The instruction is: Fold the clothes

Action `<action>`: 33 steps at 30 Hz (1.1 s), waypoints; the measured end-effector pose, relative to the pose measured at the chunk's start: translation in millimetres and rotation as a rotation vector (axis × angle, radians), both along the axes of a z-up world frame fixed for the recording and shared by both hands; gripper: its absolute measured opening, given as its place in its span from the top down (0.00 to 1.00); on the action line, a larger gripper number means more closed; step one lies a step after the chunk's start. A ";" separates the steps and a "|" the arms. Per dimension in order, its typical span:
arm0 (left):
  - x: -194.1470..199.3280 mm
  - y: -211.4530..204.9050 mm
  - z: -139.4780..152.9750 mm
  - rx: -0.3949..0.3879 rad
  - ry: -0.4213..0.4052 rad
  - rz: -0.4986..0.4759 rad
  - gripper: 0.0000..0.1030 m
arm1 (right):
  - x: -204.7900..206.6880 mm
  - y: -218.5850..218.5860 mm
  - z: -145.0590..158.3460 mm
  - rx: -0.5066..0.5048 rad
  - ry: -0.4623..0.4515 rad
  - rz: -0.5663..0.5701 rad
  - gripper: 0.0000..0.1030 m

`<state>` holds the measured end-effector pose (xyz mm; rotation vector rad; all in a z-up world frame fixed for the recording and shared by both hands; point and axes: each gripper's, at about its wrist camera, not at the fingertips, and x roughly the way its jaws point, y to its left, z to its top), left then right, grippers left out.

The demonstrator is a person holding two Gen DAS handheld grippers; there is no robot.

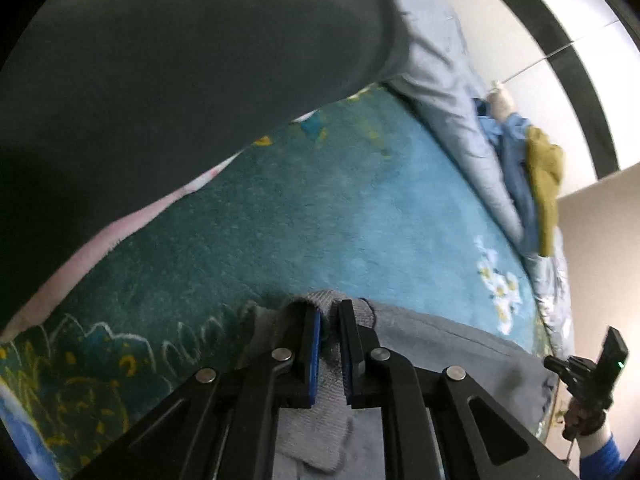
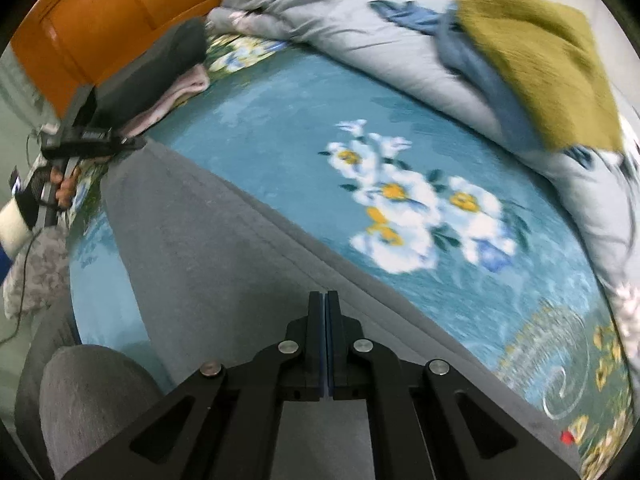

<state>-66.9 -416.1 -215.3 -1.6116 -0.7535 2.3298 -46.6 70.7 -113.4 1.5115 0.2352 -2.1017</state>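
A grey garment [image 2: 192, 240] lies stretched across a teal flowered blanket [image 2: 400, 200] on a bed. My left gripper [image 1: 329, 320] is shut on a bunched ribbed edge of the grey garment [image 1: 440, 340], cloth filling the gap between its pads. My right gripper [image 2: 325, 300] has its pads pressed together over the garment's near edge; the cloth between them is hidden. The left gripper also shows in the right wrist view [image 2: 80, 136] at the garment's far end, and the right gripper shows in the left wrist view [image 1: 592, 368].
A dark folded garment on a pink one [image 2: 160, 80] lies at the blanket's far left. A rumpled grey duvet [image 2: 360, 40] carries blue clothes [image 2: 472, 64] and an olive knit [image 2: 540, 60]. An orange headboard [image 2: 100, 20] stands behind.
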 end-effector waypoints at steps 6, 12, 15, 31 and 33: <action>15.5 -5.4 13.8 -0.008 -0.007 0.031 0.72 | 7.6 37.6 1.2 -0.049 -0.006 -0.122 0.99; 57.9 -12.4 15.9 0.010 -0.003 0.132 0.61 | 34.1 72.2 11.7 -0.112 0.025 -0.233 0.99; 70.1 -4.0 9.9 -0.023 -0.008 0.150 0.61 | 49.5 107.8 10.1 -0.184 0.027 -0.392 0.99; 93.8 -4.4 -16.4 0.103 -0.018 0.410 0.54 | 116.3 211.1 -27.9 -0.230 -0.057 -0.799 0.87; 91.4 -2.6 -16.8 0.100 -0.012 0.435 0.56 | 118.4 215.9 -32.4 -0.253 -0.072 -0.832 0.64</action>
